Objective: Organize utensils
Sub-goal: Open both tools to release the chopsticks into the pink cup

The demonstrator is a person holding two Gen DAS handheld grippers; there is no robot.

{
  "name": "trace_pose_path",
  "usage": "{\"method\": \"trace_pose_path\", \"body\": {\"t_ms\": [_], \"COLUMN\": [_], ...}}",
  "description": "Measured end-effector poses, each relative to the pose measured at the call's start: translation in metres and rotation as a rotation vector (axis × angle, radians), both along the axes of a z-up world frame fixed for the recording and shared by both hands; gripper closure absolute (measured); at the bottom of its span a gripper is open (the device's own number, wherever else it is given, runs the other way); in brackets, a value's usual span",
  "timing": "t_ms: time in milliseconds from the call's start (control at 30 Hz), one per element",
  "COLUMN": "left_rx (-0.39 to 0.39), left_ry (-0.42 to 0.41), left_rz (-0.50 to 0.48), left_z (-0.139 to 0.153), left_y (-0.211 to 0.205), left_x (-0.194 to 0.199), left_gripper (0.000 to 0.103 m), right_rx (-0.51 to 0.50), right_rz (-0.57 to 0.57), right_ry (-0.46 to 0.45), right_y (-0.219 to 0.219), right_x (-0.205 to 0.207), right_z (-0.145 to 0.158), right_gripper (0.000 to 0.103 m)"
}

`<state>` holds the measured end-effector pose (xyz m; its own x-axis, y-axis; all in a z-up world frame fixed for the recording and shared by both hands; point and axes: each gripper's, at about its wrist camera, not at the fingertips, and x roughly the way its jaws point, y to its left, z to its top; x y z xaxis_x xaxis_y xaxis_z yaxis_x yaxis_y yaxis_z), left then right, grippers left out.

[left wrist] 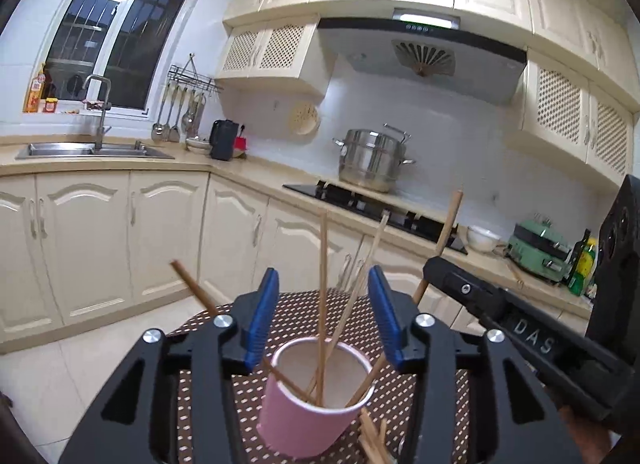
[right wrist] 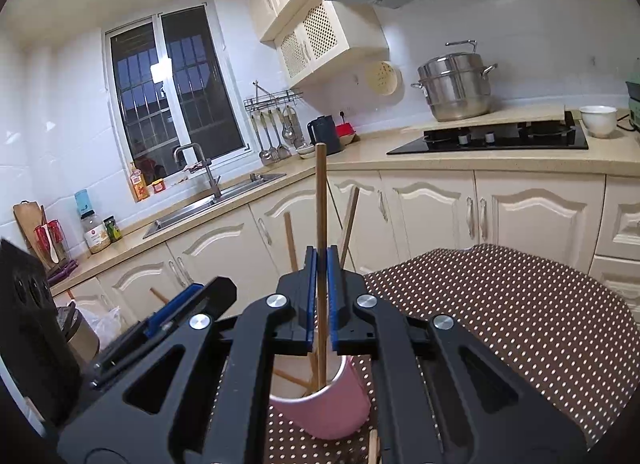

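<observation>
Nearest me, my right fingers (right wrist: 320, 296) are clenched on one chopstick (right wrist: 321, 200) — I hold it upright so its lower end drops straight into the pink cup (right wrist: 324, 412) below. Whether that end already rests on the cup's bottom I cannot tell; the fingers and the cup wall hide it.

My left fingers (left wrist: 324, 316) are released, spread either side of the cup (left wrist: 308, 420) with nothing pressed between the pads. I judge they stand there to steady the cup if it tips — it sits near the front of the dotted desk (left wrist: 404, 404), and several sticks (left wrist: 322, 296) already lean out of it at loose angles, which loads one side.

A few loose sticks (left wrist: 374, 440) lie on the desk just beside the cup, cut off by the lower frame edge, so I cannot count them. The desk's front edge is hidden under both rigs.

Farther off, a steel pot (right wrist: 456, 88) stands behind the stove (right wrist: 492, 140), and the sink (right wrist: 212, 208) is under the window; none of it bears on this job.
</observation>
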<state>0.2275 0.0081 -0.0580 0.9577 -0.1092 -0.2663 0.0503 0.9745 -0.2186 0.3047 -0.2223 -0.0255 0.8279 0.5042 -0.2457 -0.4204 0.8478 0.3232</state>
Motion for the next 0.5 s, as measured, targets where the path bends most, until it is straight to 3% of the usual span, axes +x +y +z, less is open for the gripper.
{"method": "trace_pose_path", "body": {"t_ms": [167,500], "left_rx": [0.066,0.137], "left_ry": [0.023,0.056], "left_rz": [0.051,0.098], "left_z": [0.009,0.016], "left_y": [0.003,0.01], "left_x": [-0.014,-0.035], "left_gripper": [0.042,0.036], "right_rx": [-0.005,-0.042], "right_rz": [0.011,0.008], "right_ry": [0.016,0.052], "right_y": [0.004,0.011], "right_x": [-0.005,-0.016], "right_z": [-0.003,-0.01], "right_gripper": [0.097,0.096]}}
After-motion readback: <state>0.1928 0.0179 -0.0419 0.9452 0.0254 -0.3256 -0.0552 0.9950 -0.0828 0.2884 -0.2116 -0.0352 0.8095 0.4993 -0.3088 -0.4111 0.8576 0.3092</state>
